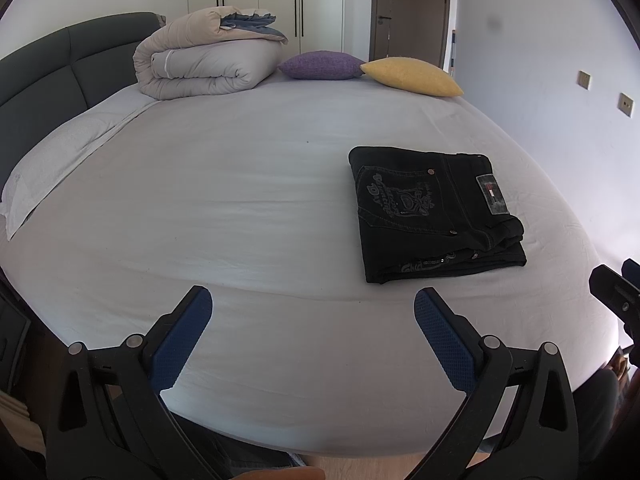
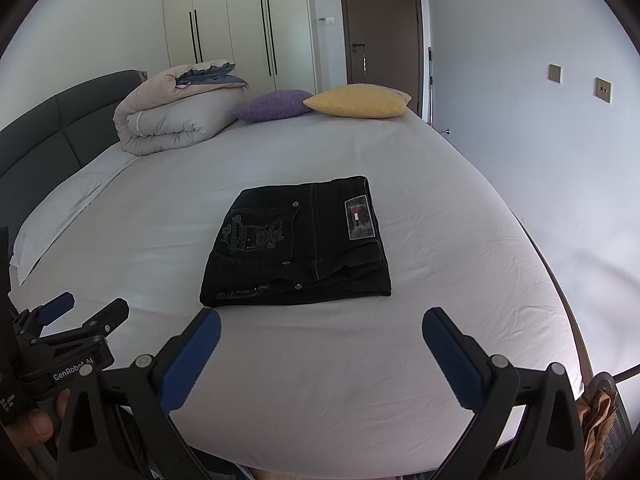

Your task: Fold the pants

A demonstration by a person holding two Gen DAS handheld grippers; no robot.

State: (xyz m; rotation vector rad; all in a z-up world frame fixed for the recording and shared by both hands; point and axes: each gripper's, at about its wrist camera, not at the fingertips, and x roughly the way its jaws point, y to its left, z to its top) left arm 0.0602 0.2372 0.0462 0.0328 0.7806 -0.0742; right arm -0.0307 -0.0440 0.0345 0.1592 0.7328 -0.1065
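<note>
One pair of black pants [image 2: 298, 242] lies on the white bed [image 2: 400, 380], folded into a compact, squared stack with a back pocket and a waistband label facing up. Several layers show along its near edge, edges roughly aligned. Judging from this, the folding looks finished; at most a small tidy of the slightly uneven corner at about 4 o'clock of the stack might remain.

Two grippers hover near the foot edge of the mattress, neither touching the pants. The right gripper [image 2: 321, 330] sits just short of the stack, which lies at 12 o'clock from it; its blue-padded jaws are spread wide and hold nothing. The left gripper [image 1: 313, 310] is also spread wide and empty, with the pants at about 1 o'clock from it.

Farther out, counted: one rolled duvet [image 1: 208, 56] at 11 o'clock near the dark headboard [image 1: 44, 80], one purple cushion [image 1: 320, 65], one yellow cushion [image 1: 412, 75] beside it, and one flat white pillow [image 1: 56, 160] at 10 o'clock. Beyond the bed stand a white wardrobe [image 2: 240, 20] and one brown door [image 2: 384, 20].
</note>
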